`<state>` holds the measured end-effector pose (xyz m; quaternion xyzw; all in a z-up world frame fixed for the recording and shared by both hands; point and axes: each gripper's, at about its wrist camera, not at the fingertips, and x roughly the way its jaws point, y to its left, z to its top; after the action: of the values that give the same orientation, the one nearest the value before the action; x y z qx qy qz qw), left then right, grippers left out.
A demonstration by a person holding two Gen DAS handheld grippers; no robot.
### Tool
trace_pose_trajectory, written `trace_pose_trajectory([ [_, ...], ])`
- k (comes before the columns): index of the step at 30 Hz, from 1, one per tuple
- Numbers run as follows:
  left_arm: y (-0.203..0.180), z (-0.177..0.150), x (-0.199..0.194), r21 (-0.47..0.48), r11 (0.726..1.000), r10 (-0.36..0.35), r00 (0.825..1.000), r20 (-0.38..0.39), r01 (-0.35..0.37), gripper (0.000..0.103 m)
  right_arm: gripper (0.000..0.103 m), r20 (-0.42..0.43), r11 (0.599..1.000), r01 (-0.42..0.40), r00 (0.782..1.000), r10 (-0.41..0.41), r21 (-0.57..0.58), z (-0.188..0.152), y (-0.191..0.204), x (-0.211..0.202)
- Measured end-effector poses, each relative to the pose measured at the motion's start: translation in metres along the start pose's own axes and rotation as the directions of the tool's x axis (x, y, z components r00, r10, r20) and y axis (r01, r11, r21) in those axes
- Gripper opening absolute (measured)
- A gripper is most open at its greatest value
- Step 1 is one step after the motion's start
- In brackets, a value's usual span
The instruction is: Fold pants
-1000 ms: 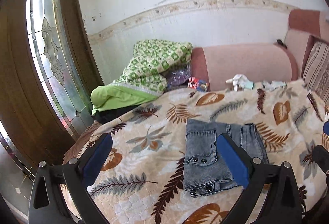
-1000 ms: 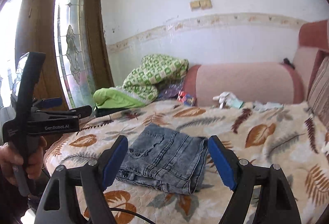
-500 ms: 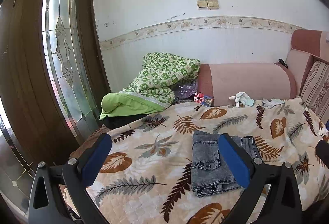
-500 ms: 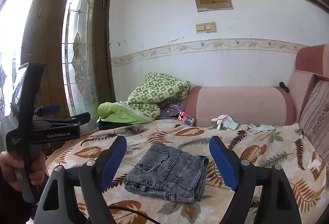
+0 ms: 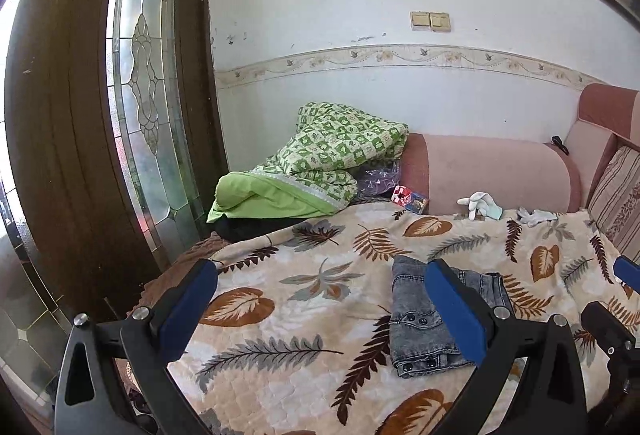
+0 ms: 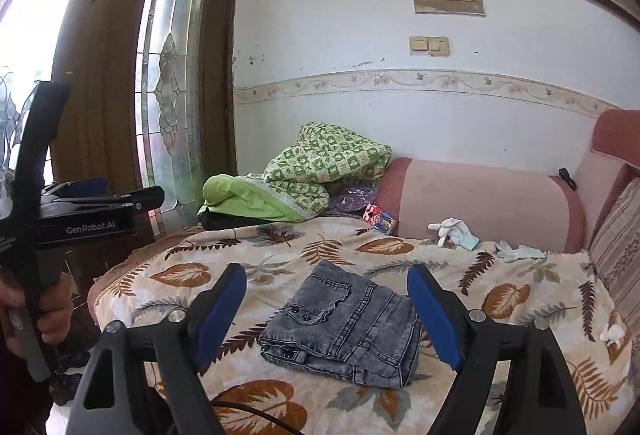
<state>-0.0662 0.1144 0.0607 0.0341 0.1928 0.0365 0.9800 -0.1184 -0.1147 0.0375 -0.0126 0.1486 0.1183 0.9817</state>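
— Between the blue pads of the right claw (image 6: 326,309): nothing gripped. Spread wide, hanging above the bed, pointed slightly down at the pants (image 6: 344,335).

— And the left claw (image 5: 320,305)?

— Likewise gaping and empty. Off to its right and just ahead, the same pants (image 5: 424,319), partly hidden behind its right pad. Held by a hand (image 6: 44,315) well left of the right claw, clear of the cloth.

— State of the pants?

— Grey denim, folded into a compact, layered rectangle, snaps showing at the near edge. Lying flat on the leaf-print blanket (image 6: 520,299), just beyond the right claw's tips and touched by neither tool. Probably finished, judging by both claws being free and apart from the bundle.

— Farther out?

— Beyond the pants, a pink bolster (image 6: 480,199) against the wall, two white gloves (image 6: 452,231) at its foot, a small red packet (image 6: 378,217) beside them. Far left, a green checked quilt (image 6: 320,167) heaped near the glazed door (image 6: 168,75).

— Any containers?

— None visible; nothing boxed or bagged that can be made out.
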Motion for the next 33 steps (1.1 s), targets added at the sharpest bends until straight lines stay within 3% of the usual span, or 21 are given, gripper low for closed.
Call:
trace_pose_trajectory([
  [11,0.016,0.003,-0.025,0.003,1.0,-0.014,0.999,0.043,0.014,0.103,0.085,-0.017,0.997,-0.019,1.0,0.018,-0.076,0.004,0.032,-0.003],
  [33,0.029,0.02,-0.086,-0.034,0.998,-0.051,0.986,0.159,0.057,0.103,0.085,0.067,0.994,-0.018,0.997,0.025,-0.106,0.022,0.042,-0.045],
])
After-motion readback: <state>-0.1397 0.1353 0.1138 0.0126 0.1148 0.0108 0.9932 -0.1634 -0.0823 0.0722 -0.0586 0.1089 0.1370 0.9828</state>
